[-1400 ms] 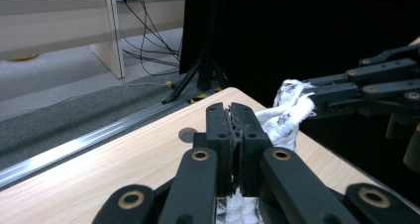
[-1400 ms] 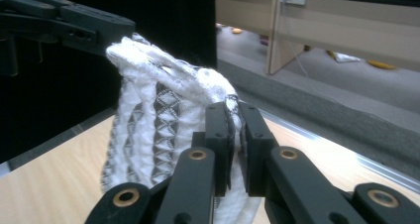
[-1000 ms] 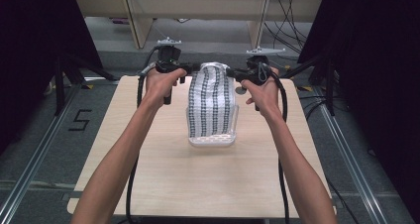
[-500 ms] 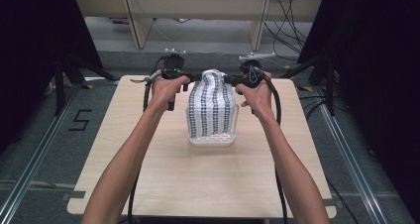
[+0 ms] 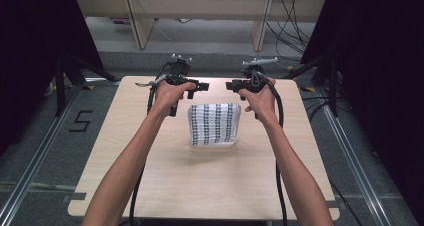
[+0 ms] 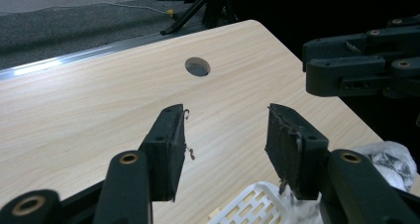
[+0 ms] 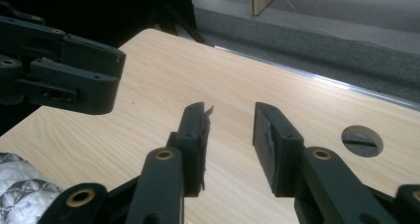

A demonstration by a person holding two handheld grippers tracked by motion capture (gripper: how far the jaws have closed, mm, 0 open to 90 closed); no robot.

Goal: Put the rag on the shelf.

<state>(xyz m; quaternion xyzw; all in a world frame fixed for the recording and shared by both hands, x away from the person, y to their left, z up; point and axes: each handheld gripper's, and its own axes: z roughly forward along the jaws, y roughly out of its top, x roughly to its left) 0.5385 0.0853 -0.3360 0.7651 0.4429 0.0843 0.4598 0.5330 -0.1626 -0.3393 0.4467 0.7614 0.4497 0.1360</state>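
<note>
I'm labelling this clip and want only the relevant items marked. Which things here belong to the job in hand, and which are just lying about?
Part of the job:
- patterned cloth, lying on the white basket
- left gripper, jaws just opened, nothing between them
- right gripper, jaws likewise opened and empty

Just there:
- wooden table, with its round hole
- floor mark
- cables on the floor

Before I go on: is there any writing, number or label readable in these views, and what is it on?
"5": a dark numeral marked on the grey floor left of the table.
The black marks on the white patterned bag are too small to read as text.
</note>
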